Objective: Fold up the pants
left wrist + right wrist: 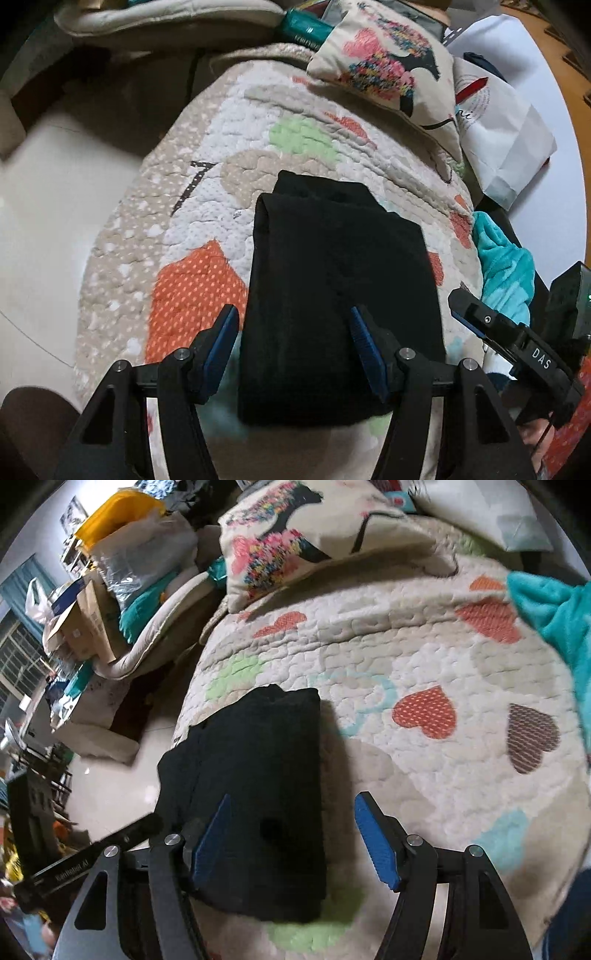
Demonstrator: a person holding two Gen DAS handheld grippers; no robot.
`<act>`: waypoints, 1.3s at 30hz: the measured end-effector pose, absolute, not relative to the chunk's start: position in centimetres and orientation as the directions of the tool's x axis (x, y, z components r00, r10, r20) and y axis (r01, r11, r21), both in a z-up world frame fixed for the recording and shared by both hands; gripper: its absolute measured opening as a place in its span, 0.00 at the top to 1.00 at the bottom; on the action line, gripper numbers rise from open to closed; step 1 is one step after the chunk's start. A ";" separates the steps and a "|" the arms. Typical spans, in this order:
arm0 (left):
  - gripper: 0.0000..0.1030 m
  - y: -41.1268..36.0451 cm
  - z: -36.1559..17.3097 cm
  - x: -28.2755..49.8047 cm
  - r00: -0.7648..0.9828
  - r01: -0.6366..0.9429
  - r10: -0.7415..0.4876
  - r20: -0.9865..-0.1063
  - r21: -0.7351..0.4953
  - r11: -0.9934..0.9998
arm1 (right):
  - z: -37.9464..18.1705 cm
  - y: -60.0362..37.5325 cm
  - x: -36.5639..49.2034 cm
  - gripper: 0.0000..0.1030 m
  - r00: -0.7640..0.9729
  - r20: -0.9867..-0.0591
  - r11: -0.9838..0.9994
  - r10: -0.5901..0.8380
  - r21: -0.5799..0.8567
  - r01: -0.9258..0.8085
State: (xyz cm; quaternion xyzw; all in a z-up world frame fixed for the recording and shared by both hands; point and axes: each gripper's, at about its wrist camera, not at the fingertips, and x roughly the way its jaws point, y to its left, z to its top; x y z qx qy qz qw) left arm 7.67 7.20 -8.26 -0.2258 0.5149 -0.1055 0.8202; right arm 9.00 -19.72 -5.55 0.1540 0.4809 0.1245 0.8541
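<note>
Black pants (332,295) lie folded into a compact rectangle on a quilted bedspread (229,122) with heart patches. They also show in the right wrist view (258,786). My left gripper (291,347) is open and empty, hovering over the near end of the pants, its blue-padded jaws straddling the left half. My right gripper (295,838) is open and empty above the pants' near right edge. The right gripper also shows at the right edge of the left wrist view (480,325).
A printed cushion (388,70) lies at the far end of the bed. A teal fleece cloth (506,266) and a white paper bag (506,140) sit to the right. The floor (44,206) drops off left of the bed; boxes and bags (92,602) stand beyond.
</note>
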 end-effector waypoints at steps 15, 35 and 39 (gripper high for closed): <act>0.21 6.2 -11.1 12.5 0.394 -0.024 -0.479 -0.785 -0.529 0.848 | -11.4 -21.0 14.3 0.26 0.434 -0.662 0.741 0.611 0.671 -0.021; 0.62 4.9 -4.6 11.0 0.436 0.015 -0.516 -0.738 -0.567 0.824 | -5.8 -19.5 12.0 0.62 0.476 -0.595 0.708 0.648 0.700 -0.089; 0.62 3.9 -2.4 11.7 0.461 0.047 -0.520 -0.719 -0.566 0.823 | -2.6 -20.1 12.5 0.63 0.501 -0.595 0.731 0.629 0.672 -0.119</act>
